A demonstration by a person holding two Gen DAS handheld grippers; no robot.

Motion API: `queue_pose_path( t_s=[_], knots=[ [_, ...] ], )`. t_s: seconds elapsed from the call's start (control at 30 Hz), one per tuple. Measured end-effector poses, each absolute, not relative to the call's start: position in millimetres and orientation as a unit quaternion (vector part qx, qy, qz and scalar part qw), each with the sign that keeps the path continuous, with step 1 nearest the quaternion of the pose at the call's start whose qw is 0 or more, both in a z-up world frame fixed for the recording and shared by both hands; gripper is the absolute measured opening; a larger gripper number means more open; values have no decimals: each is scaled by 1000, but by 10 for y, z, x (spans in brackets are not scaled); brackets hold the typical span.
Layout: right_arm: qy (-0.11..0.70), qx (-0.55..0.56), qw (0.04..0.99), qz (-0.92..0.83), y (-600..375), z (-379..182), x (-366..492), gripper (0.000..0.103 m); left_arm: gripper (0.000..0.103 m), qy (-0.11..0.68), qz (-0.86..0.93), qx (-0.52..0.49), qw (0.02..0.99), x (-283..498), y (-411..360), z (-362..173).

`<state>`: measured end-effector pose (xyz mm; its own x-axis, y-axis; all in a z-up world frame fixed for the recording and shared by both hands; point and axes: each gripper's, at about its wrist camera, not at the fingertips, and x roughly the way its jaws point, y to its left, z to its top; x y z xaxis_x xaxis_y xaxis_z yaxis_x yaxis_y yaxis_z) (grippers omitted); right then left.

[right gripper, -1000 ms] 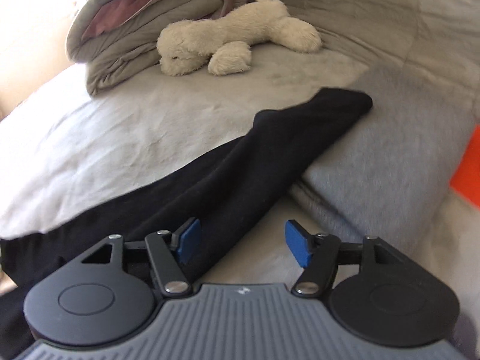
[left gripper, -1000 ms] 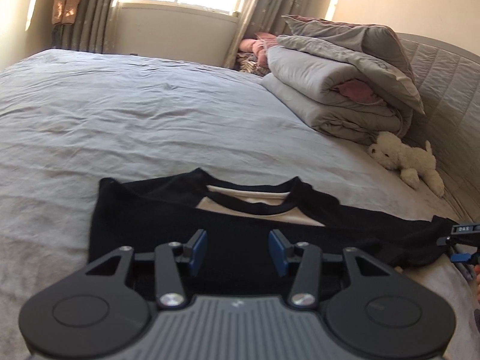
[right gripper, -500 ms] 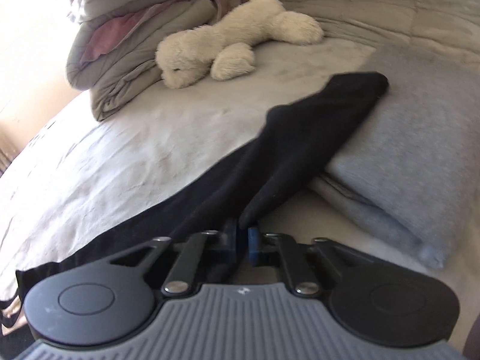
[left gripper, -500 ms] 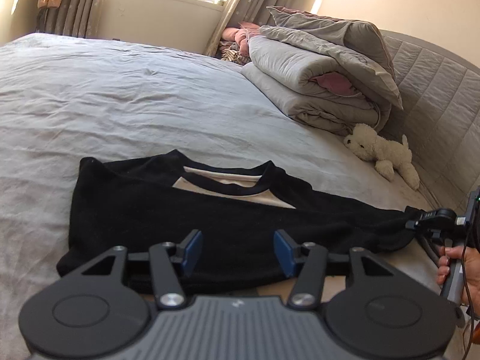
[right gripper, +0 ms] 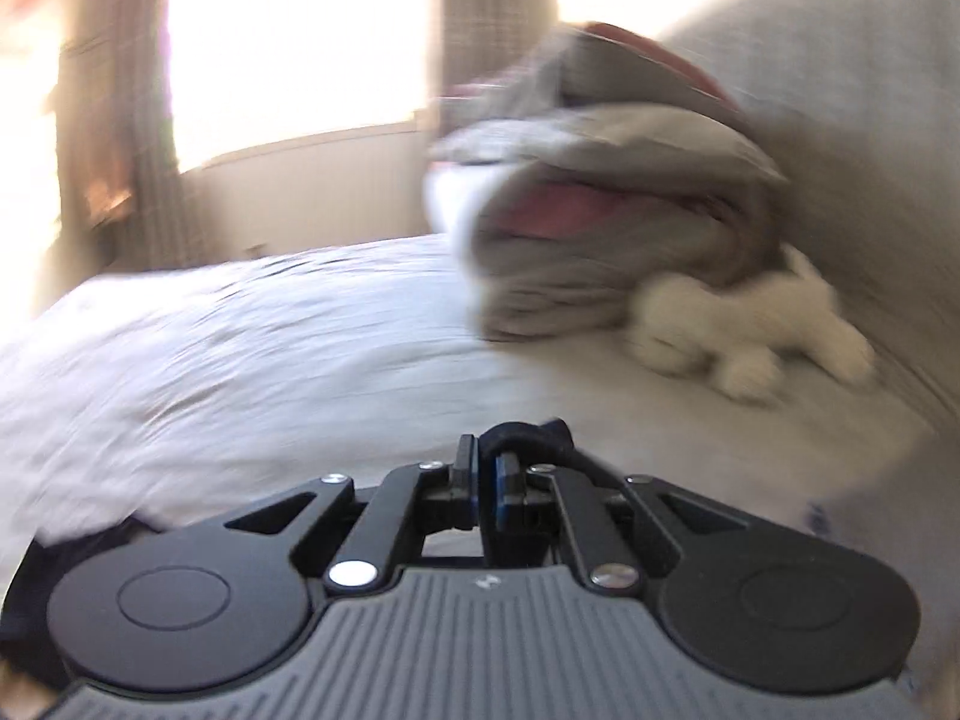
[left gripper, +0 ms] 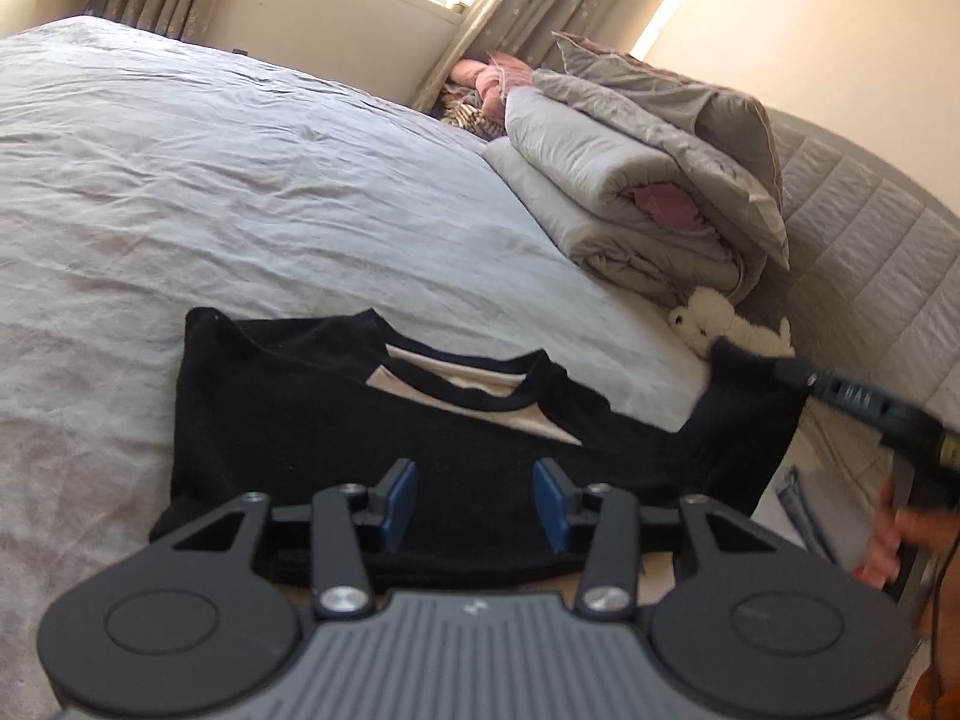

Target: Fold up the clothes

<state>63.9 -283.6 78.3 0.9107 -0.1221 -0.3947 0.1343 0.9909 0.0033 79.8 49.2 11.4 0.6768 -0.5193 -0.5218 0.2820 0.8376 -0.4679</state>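
Hand-held gripper, right point(right gripper: 487, 483): jaws pinched nearly together on a small bunch of black cloth, which shows just above the pads in the right wrist view. That view is heavily blurred. From the left wrist view the same tool point(left gripper: 780, 367) holds the sleeve point(left gripper: 744, 420) of the black shirt point(left gripper: 336, 420) raised off the bed point(left gripper: 240, 180), with the cloth hanging down from the grip.

Hand-held gripper, left point(left gripper: 474, 495): jaws wide apart, gripping nothing, positioned low over the near hem of the shirt. Whether its pads touch the cloth cannot be told.

Location of the garment: the body of the shirt lies flat on the grey sheet, neck opening away from the camera, far sleeve already tucked in along the left edge.

Risks noted:
- The bite on the sleeve appears small; a quick swing across could pull the cloth free and drop the sleeve short of its fold line.
- The body is not pinned. Drag from the lifted sleeve could shift or bunch the shirt and skew the fold.
- The soft toy point(left gripper: 708, 324) and the folded duvet point(left gripper: 630, 180) lie near the raised sleeve; a wide arc could brush them.
- The sheet is wrinkled, so the cloth may catch and not slide flat.
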Motion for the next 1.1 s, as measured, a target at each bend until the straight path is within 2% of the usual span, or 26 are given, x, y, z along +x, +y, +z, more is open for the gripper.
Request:
queue_pose_path(
  t_s=[0.3, 0.37, 0.5, 0.6, 0.67, 0.7, 0.87, 1.1],
  knots=[
    [293, -41, 954, 49, -2022, 32, 750, 7, 44, 334, -208, -203, 897, 807, 669, 79],
    [328, -29, 942, 55, -1981, -167, 779, 7, 44, 338, -205, -203, 896, 814, 678, 51],
    [345, -8, 937, 57, -1972, -215, 758, 9, 46, 346, -200, -196, 895, 825, 673, -10],
    [360, 21, 931, 62, -2009, -190, 733, 19, 47, 348, -204, -201, 893, 835, 657, -14],
    [381, 65, 920, 71, -2115, -86, 705, 54, 47, 348, -207, -204, 891, 840, 653, -8],
    [386, 86, 916, 74, -2180, -19, 671, 58, 48, 347, -208, -206, 891, 834, 673, -11],
    [358, 177, 916, 35, -2718, 295, 564, 58, 49, 346, -208, -213, 890, 847, 682, -11],
    [346, 249, 901, -81, -3411, 95, 686, 58, 49, 354, -205, -210, 888, 871, 650, -64]
  ],
)
